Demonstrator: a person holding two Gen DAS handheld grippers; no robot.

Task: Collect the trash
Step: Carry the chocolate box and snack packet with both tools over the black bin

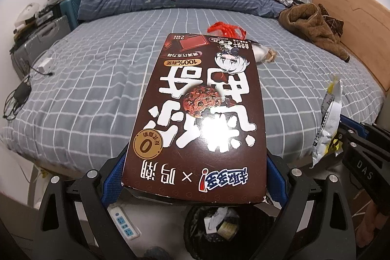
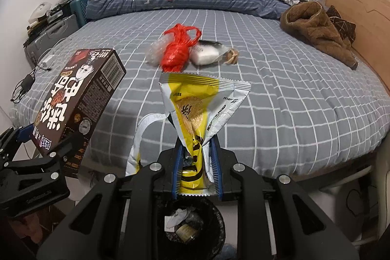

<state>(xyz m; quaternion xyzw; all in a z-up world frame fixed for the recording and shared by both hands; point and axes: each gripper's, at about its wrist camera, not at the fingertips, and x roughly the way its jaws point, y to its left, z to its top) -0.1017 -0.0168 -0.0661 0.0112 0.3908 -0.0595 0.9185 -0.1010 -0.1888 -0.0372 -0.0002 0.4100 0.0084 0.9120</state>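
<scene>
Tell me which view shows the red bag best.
Right wrist view: the red bag lies in full sight on the bed, among other litter. In the left wrist view the box hides all but its top edge.

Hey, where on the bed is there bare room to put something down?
Bare sheet lies along the near edge of the bed, and between the red bag and the brown garment. Crowded: mid-bed around the red bag and white packet.

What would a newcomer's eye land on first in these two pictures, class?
The brown cookie box clamped in the left gripper, and the yellow snack wrapper pinched in the right gripper, both above a black trash bin. Behind, a red plastic bag lies mid-bed.
</scene>
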